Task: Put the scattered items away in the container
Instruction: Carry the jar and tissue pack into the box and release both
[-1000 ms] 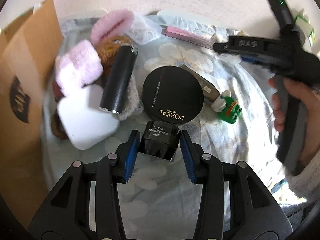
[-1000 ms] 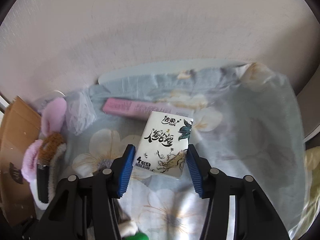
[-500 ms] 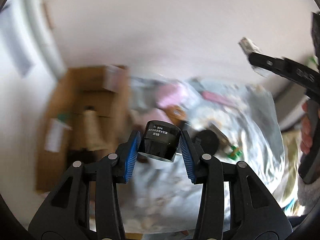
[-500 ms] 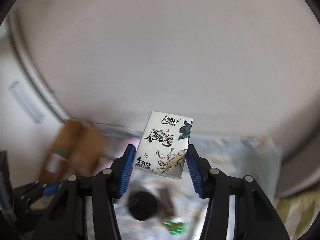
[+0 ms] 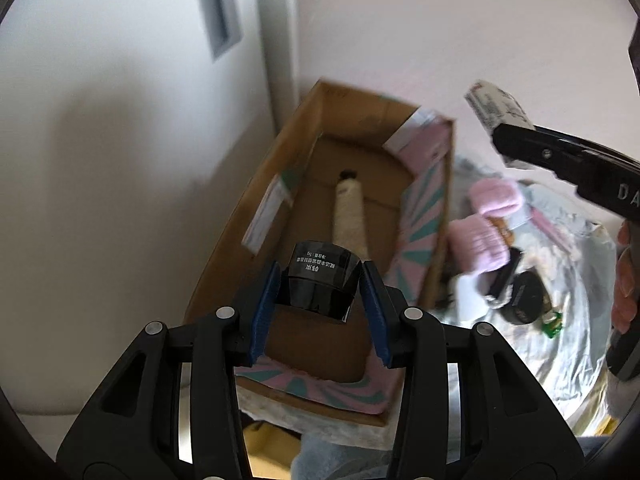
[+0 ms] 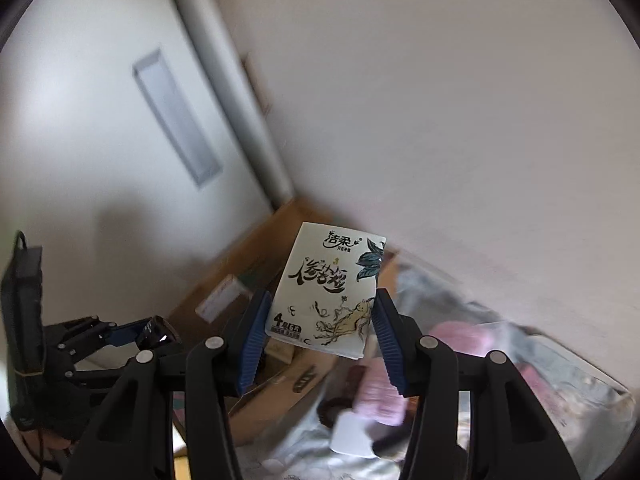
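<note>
Left wrist: left gripper (image 5: 320, 292) clamps black jar (image 5: 320, 282) above cardboard box (image 5: 256, 200) (cream tube (image 5: 350, 216) inside).

Pale walls (image 5: 400, 20) meet at a corner, with soft daylight

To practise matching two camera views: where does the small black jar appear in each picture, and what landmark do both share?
Left wrist view: the black jar sits centre, clamped in the left gripper.
Right wrist view: far left, low, blurred.
Shared landmark: the cardboard box.
</note>
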Demonstrator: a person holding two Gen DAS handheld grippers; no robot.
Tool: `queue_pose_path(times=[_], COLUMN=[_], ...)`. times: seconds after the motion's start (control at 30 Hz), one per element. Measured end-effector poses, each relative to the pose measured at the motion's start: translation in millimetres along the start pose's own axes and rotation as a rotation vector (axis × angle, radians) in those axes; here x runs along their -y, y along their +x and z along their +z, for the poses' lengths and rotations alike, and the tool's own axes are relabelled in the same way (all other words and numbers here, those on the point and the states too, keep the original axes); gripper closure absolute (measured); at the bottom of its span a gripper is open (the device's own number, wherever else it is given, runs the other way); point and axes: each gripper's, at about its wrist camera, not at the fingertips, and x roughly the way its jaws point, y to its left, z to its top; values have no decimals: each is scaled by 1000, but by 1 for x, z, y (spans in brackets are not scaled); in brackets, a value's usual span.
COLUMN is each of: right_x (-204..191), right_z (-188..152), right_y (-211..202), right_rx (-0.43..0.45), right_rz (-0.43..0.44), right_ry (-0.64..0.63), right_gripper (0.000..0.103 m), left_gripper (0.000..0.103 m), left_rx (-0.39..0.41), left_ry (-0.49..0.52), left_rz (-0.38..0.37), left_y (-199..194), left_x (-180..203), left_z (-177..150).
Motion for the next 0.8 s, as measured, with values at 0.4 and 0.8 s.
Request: queue_pose_path(times=[0.4, 0.8], right_x=[-25, -25], right_z=[2, 0], right_y=[90, 124], right_rx=[-144, -211], right_rz=[-22, 4], right_ry=[-149, -142], right_gripper=[55, 55], left_gripper=[65, 37], left_rx=[-83, -111], left_ry=[-13, -21], left_rz=[1, 5], left_y=[53, 69], left_x=[-8, -7], left_z=[-10, -17])
